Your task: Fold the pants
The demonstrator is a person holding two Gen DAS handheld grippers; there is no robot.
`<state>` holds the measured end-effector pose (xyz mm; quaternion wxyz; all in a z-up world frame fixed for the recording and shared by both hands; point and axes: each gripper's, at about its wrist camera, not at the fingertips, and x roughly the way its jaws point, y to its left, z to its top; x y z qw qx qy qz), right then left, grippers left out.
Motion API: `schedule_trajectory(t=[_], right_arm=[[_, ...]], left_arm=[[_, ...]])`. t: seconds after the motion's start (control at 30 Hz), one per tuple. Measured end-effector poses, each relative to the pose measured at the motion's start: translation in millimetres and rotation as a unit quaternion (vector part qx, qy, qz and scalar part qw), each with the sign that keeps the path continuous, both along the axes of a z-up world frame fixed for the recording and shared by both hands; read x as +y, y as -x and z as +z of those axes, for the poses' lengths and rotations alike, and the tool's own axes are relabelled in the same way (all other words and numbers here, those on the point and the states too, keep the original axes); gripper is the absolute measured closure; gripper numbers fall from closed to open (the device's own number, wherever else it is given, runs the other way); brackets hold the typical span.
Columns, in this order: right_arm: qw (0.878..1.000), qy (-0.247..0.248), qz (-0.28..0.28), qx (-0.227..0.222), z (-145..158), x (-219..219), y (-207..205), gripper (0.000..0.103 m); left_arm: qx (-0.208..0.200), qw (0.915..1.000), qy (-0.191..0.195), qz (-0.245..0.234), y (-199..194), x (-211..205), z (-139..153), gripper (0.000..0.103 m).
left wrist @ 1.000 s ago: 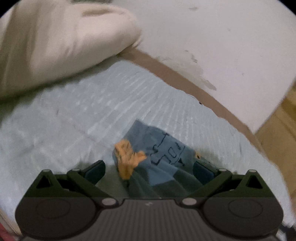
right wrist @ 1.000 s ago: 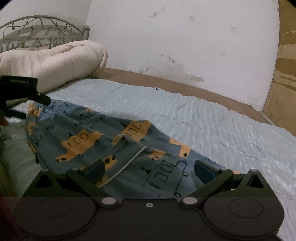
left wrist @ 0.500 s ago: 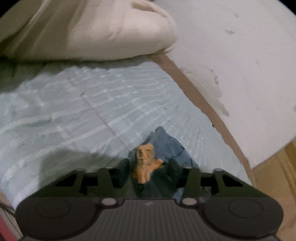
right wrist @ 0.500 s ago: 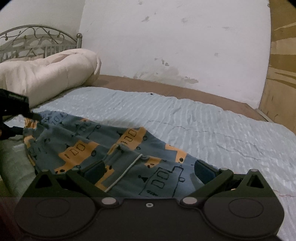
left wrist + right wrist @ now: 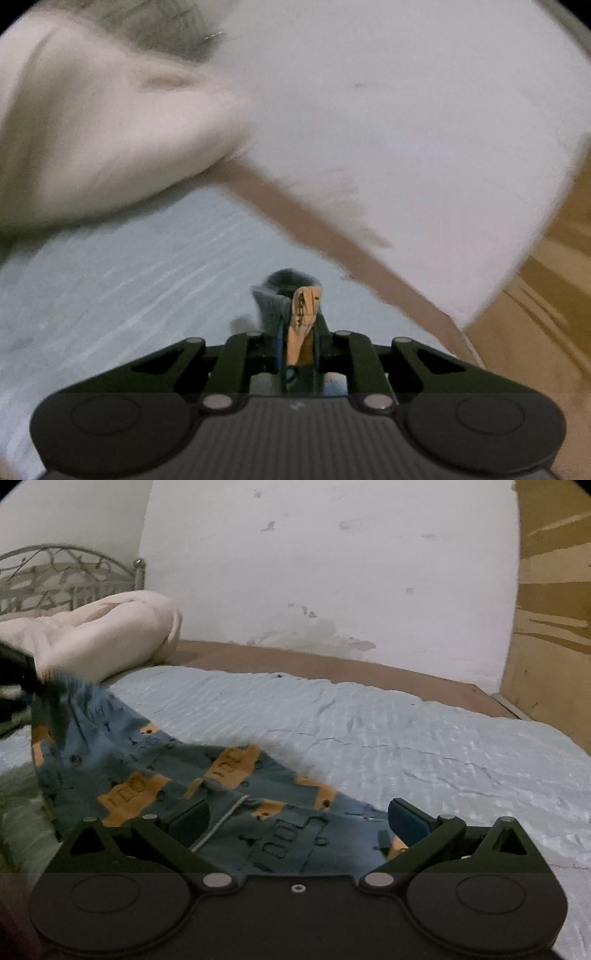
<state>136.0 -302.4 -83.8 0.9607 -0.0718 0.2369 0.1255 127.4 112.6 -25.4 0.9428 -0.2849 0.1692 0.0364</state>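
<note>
Your left gripper [image 5: 295,332] is closing, its fingers pinching a bunched edge of the pants [image 5: 155,775], which stands up between them. Your right gripper [image 5: 299,818] has its fingers [image 5: 408,819] spread wide, and the pants lie flat between and ahead of them without touching the pads. From there the blue fabric rises leftward off the bed [image 5: 406,731]. A cream duvet [image 5: 103,635] lies beyond, by the wall [image 5: 332,572].

Slate-blue cotton pants [image 5: 155,775] printed with orange buses and black outline drawings lie on a pale blue ribbed bedspread [image 5: 369,720]. Cream padded quilt [image 5: 99,635], white stained wall [image 5: 332,572], brown bed edge [image 5: 332,664].
</note>
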Motion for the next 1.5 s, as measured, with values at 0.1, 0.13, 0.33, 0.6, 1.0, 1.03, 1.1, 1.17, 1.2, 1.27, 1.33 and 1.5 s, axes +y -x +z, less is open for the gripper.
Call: schedule_trajectory(t=[0.1, 0.13, 0.33, 0.6, 1.0, 1.03, 1.1, 1.17, 1.2, 1.27, 1.33, 1.5], right_arm=[[1.000, -0.006, -0.011, 0.000, 2, -10, 0, 0.001], [1.000, -0.006, -0.014, -0.001, 3, -13, 0, 0.001], [0.999, 0.022, -0.026, -0.013, 10, -50, 6, 0.001], [0.995, 0.036, -0.095, -0.023, 16, -127, 21, 0.001], [0.993, 0.008, -0.117, -0.003, -1, -172, 36, 0.001], [0.993, 0.003, -0.116, -0.002, 1, -173, 36, 0.001], [0.994, -0.012, -0.105, 0.001, 1, -172, 35, 0.001], [0.996, -0.033, -0.079, 0.003, 5, -168, 33, 0.001], [0.997, -0.044, -0.065, 0.004, 7, -166, 32, 0.001], [0.997, -0.075, -0.028, 0.017, 11, -161, 25, 0.001], [0.994, -0.101, 0.002, 0.035, 14, -153, 14, 0.001], [0.982, -0.159, 0.055, 0.091, 9, -129, -18, 0.015]], left_arm=[[-0.029, 0.9960, -0.066, -0.052, -2, -37, 26, 0.087], [-0.035, 0.9934, -0.084, -0.070, -2, -49, 33, 0.087], [-0.057, 0.9660, -0.161, -0.194, -2, -127, 59, 0.087], [-0.020, 0.9078, -0.265, -0.324, 4, -236, 39, 0.087], [0.061, 0.8738, -0.296, -0.381, 14, -276, -4, 0.040], [0.058, 0.8731, -0.300, -0.380, 17, -276, -3, 0.036], [0.056, 0.8694, -0.313, -0.378, 22, -274, -3, 0.036], [0.061, 0.8636, -0.324, -0.381, 29, -269, -4, 0.036], [0.064, 0.8619, -0.330, -0.379, 31, -267, -7, 0.036], [0.068, 0.8595, -0.338, -0.378, 35, -264, -9, 0.038], [0.071, 0.8604, -0.337, -0.375, 38, -262, -10, 0.043], [0.071, 0.8628, -0.331, -0.375, 37, -263, -9, 0.049]])
